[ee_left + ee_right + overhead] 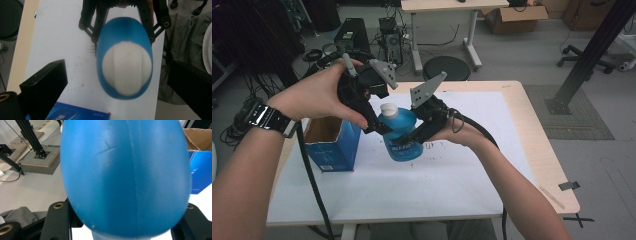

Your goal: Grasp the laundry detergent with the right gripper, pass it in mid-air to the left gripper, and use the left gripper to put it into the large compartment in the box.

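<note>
At the centre of the high view, above the white table (472,170), your right gripper (414,136) has its jaws clamped on the body of the blue bottle (401,135), holding it upright and off the surface, while your left gripper (374,125) stands over the white cap (388,108) with its jaws spread. In the left gripper view the cap (127,68) sits mid-frame between the two black jaws at lower left and right, neither pad touching it (the far jaws at the top of that frame belong to your other hand). In the right gripper view the bottle (125,177) bulges across the frame, pinched at its lower sides.

The step in hand looks like taking hold of the cap to unscrew it. Keep the right grip firm and the bottle vertical, since the smooth, rounded plastic could twist or slip. Centre the left jaws on the cap's flats, lower them until the pads cover its height, then close squarely before turning. Mind the open blue box (332,142) at left centre, just beside your left hand (314,95).
</note>
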Available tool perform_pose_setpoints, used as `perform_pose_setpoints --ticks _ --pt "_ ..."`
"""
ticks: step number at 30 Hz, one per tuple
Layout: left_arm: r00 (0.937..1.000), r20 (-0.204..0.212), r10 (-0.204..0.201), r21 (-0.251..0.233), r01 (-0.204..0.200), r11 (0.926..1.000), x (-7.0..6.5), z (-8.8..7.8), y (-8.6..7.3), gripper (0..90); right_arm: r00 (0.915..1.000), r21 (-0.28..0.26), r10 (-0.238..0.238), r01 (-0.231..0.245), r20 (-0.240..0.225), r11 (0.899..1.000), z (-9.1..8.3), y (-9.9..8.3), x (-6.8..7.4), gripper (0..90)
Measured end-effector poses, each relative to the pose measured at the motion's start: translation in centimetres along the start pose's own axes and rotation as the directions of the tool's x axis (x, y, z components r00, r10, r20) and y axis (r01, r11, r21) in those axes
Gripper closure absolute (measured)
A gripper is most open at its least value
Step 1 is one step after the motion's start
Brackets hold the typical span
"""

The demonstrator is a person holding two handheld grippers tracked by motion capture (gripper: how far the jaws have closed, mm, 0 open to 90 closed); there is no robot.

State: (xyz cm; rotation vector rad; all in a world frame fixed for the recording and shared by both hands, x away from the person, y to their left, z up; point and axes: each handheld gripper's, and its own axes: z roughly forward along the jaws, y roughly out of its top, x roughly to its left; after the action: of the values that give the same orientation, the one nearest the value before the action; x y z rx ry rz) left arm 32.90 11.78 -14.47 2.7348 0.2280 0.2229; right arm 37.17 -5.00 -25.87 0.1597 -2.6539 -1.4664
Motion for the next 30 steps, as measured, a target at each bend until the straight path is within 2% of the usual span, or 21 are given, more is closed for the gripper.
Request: perform_pose_setpoints --ticks 5,13,26,30 --pt "0.9998 0.007 0.016 0.028 -0.016 0.9995 -0.1 0.6 0.2 3.6 1.0000 0.004 -0.004 0.004 -0.008 1.000 0.5 0.4 0.1 41.6" --pt "0.9999 0.002 0.013 0.085 -0.013 0.9963 -0.2 1.8 0.4 4.2 0.9999 0.001 -0.014 0.014 -0.010 1.000 0.7 0.9 0.3 41.6" --pt "0.9996 0.017 0.021 0.086 -0.023 0.9960 -0.2 2.2 0.7 14.4 0.9999 0.003 -0.011 0.011 -0.008 1.000 0.7 0.9 0.3 41.6" --pt "0.9990 0.026 0.035 0.085 -0.037 0.9957 -0.3 2.2 0.7 16.8 0.9999 0.007 -0.013 0.014 -0.008 1.000 0.8 0.8 0.3 41.7"
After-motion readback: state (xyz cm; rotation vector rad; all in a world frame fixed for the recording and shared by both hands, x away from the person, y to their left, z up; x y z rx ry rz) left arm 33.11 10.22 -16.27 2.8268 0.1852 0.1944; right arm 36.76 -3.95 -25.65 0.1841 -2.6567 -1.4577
